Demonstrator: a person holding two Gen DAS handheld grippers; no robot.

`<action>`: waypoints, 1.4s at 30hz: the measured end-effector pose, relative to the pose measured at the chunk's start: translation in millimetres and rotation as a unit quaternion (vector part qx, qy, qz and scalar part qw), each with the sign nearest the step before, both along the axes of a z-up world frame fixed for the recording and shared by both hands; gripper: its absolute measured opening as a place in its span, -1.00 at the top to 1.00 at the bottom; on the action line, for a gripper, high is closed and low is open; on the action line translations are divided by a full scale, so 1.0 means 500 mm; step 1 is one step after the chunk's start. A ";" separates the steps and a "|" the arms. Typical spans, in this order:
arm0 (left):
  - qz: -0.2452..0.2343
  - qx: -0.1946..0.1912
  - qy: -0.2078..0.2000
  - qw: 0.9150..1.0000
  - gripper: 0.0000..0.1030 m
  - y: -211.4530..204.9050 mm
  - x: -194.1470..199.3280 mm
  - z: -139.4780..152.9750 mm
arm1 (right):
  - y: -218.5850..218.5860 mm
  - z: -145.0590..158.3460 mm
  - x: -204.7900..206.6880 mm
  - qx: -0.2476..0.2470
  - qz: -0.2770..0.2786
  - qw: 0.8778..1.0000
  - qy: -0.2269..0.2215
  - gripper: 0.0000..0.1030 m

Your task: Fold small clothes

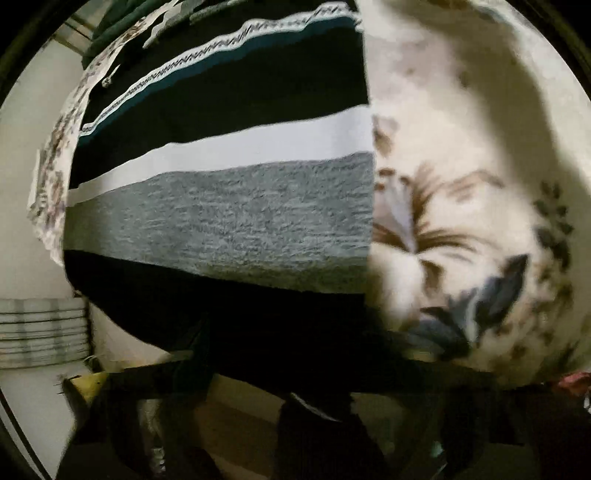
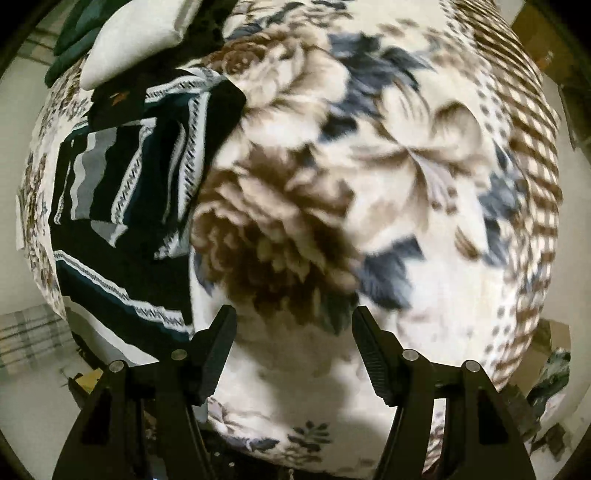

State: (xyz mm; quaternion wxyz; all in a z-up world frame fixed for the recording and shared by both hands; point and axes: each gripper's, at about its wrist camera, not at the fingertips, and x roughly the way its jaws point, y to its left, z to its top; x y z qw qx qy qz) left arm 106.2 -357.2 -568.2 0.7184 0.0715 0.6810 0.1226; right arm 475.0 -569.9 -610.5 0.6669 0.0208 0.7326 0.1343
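A striped garment in black, grey, white and teal fills the left wrist view, lying flat with a straight right edge on a floral blanket. My left gripper sits low in that view, dark and blurred under the garment's black hem; its fingers cannot be made out. In the right wrist view the same garment lies partly folded at the left. My right gripper is open and empty over the bare blanket, to the right of the garment.
A folded white cloth and a dark green one lie at the blanket's far left end. A plaid fabric lies on the floor at the lower left. Cardboard shows at the far right.
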 end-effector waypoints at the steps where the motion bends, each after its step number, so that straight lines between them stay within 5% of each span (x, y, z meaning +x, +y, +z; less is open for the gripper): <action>1: 0.001 0.015 -0.004 1.000 0.84 0.000 0.001 0.007 | 0.008 0.001 0.013 0.007 0.000 1.000 -0.002 -0.30; 9: 0.056 0.006 -0.063 0.996 0.86 0.073 0.020 0.101 | 0.067 -0.053 0.182 0.098 -0.041 0.994 -0.004 -0.30; 15: 0.077 0.014 -0.083 0.993 0.87 0.131 0.004 0.174 | 0.078 -0.139 0.262 0.158 -0.123 0.978 0.056 -0.28; 16: 0.080 0.016 -0.085 0.993 0.86 0.140 0.004 0.181 | 0.079 -0.147 0.262 0.165 -0.136 0.975 0.063 -0.20; 18: 0.096 0.016 -0.100 0.990 0.87 0.148 -0.001 0.199 | 0.087 -0.151 0.263 0.176 -0.147 0.971 0.065 0.76; 23: 0.124 0.002 -0.115 0.986 0.87 0.198 -0.001 0.239 | 0.120 -0.071 0.257 0.160 -0.140 0.977 0.028 0.79; 28: 0.187 -0.024 -0.145 0.971 0.87 0.291 -0.011 0.283 | 0.202 0.052 0.260 0.142 -0.086 0.986 -0.014 0.80; 36: 0.292 -0.077 -0.172 0.938 0.87 0.508 -0.041 0.282 | 0.498 0.176 0.300 0.121 -0.011 0.991 -0.048 0.81; 42: 0.331 -0.125 -0.171 0.919 0.87 0.685 -0.054 0.241 | 0.779 0.170 0.311 0.071 0.044 0.994 -0.069 0.81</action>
